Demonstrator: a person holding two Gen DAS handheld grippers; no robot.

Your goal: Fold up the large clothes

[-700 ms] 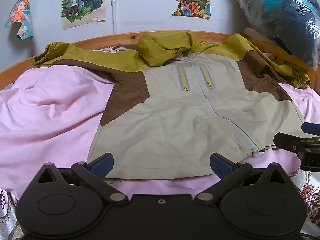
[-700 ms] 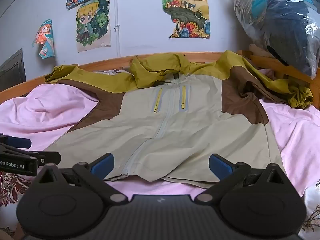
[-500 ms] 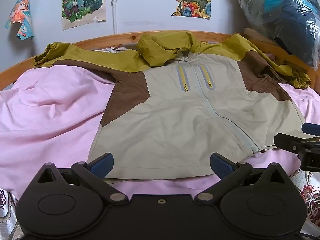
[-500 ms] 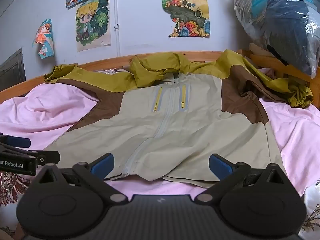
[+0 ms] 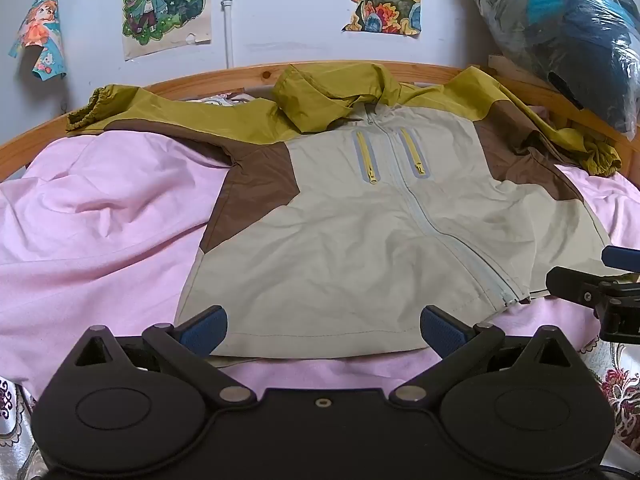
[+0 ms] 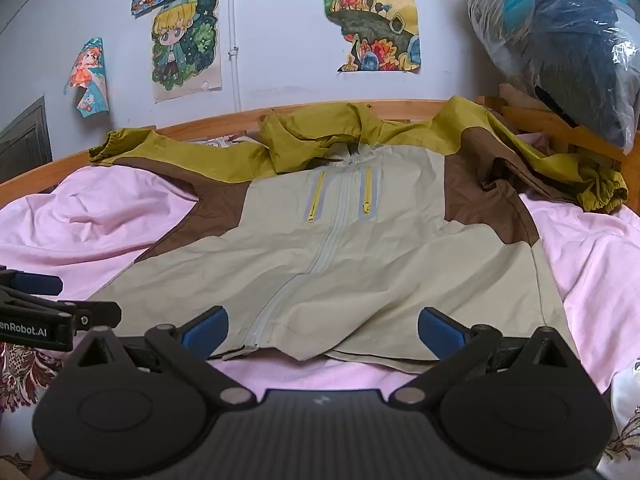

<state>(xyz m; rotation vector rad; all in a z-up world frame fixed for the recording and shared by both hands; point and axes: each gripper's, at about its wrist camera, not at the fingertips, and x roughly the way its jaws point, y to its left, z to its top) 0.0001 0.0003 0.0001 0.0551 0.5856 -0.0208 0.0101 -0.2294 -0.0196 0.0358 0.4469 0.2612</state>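
A zip-up jacket (image 5: 348, 240) (image 6: 360, 264) in beige, brown and olive lies face up on a pink sheet (image 5: 100, 216) (image 6: 592, 256), sleeves spread left and right, hood toward the wall. My left gripper (image 5: 322, 330) hovers open over the hem's left half, nothing between its blue pads. My right gripper (image 6: 322, 330) stands open above the hem near the zipper's lower end. Each view also catches the other gripper at its side edge.
A wooden bed rail (image 5: 248, 76) (image 6: 400, 106) runs behind the jacket against a poster-covered wall. A plastic bag of clothes (image 5: 560, 32) (image 6: 560, 48) sits at the back right. Patterned bedding (image 6: 20, 372) shows at the near edge.
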